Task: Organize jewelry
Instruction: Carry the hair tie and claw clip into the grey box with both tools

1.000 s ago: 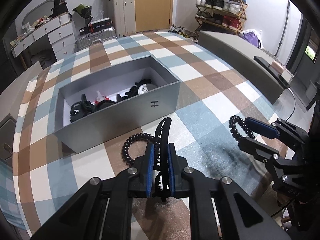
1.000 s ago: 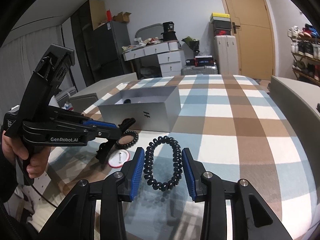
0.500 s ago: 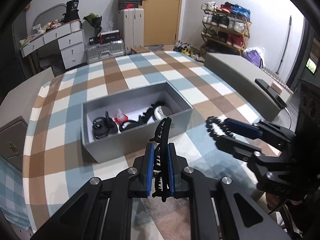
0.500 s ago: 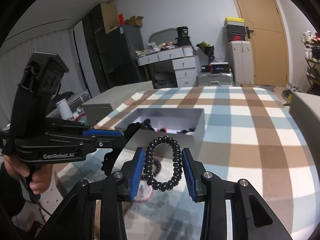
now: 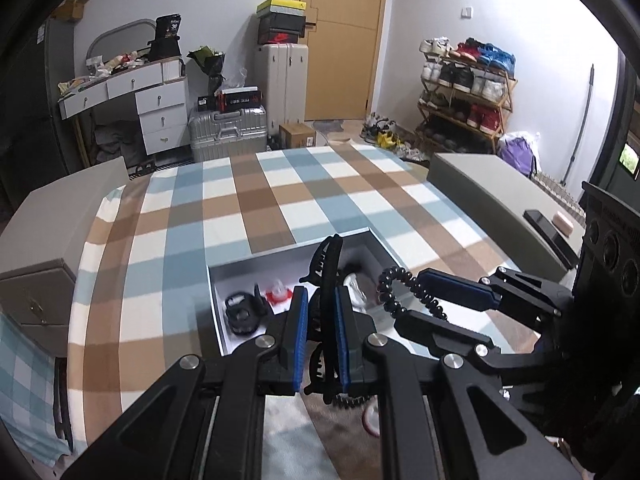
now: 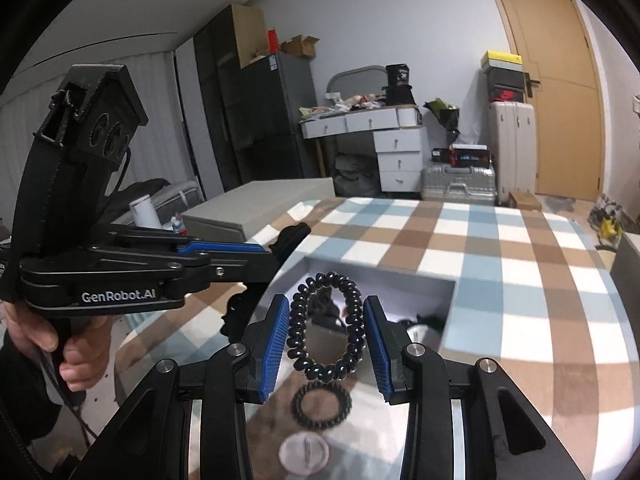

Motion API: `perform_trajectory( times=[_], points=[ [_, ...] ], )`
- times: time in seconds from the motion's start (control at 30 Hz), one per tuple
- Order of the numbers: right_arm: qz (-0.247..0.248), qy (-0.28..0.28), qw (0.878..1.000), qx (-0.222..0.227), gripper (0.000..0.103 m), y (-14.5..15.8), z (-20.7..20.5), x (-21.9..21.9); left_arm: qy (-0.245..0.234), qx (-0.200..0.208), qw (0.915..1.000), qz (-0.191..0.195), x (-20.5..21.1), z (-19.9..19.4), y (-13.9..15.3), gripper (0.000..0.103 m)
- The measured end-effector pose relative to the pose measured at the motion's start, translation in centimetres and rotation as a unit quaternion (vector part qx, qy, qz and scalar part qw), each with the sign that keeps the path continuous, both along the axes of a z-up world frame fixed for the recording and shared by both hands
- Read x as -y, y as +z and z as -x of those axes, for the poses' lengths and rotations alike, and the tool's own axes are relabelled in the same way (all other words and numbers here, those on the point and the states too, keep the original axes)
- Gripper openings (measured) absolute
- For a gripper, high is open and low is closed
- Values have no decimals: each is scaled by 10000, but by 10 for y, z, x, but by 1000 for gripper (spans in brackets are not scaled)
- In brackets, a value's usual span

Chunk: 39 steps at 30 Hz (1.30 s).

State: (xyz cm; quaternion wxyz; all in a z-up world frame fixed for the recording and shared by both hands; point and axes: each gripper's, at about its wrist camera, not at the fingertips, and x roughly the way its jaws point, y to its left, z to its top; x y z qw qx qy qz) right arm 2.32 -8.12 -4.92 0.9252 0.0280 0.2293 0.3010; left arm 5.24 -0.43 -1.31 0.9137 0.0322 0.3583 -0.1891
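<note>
My left gripper (image 5: 321,312) is shut on a black claw hair clip (image 5: 326,272) and holds it raised above the near side of the open grey box (image 5: 280,258). My right gripper (image 6: 326,336) is shut on a black spiral hair tie (image 6: 326,324), also held up over the box (image 6: 450,312); it shows in the left wrist view (image 5: 404,288) at the right. Inside the box lie several dark hair accessories (image 5: 240,314) and a red-and-white item (image 5: 278,292). A second black spiral tie (image 6: 322,405) and a round white badge (image 6: 304,454) lie on the cloth below.
The checked blue, brown and white cloth (image 5: 256,200) covers the table. Grey boxes stand at the left (image 5: 48,216) and right (image 5: 492,184) edges. A phone (image 5: 548,236) lies on the right one. Suitcases, drawers and a shoe rack stand behind.
Both grippers have risen and moved forward with their items, from the cloth in front of the box to above the box. The other spiral tie and badge stayed on the cloth.
</note>
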Motion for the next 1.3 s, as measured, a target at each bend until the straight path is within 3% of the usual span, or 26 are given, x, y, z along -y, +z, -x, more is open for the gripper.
perform_trajectory(
  times=[0.6, 1.1, 1.3],
  points=[
    [-34, -76, 9999, 107, 37, 11, -50, -2, -78, 195, 9994, 264, -1, -41, 5, 8],
    [64, -158, 9997, -164, 38, -10, -72, -1, -260, -176, 9980, 557, -3, -59, -15, 8],
    [100, -181, 9995, -256, 43, -17, -75, -2, -326, -369, 9963, 708, -5, -63, -24, 9]
  ],
)
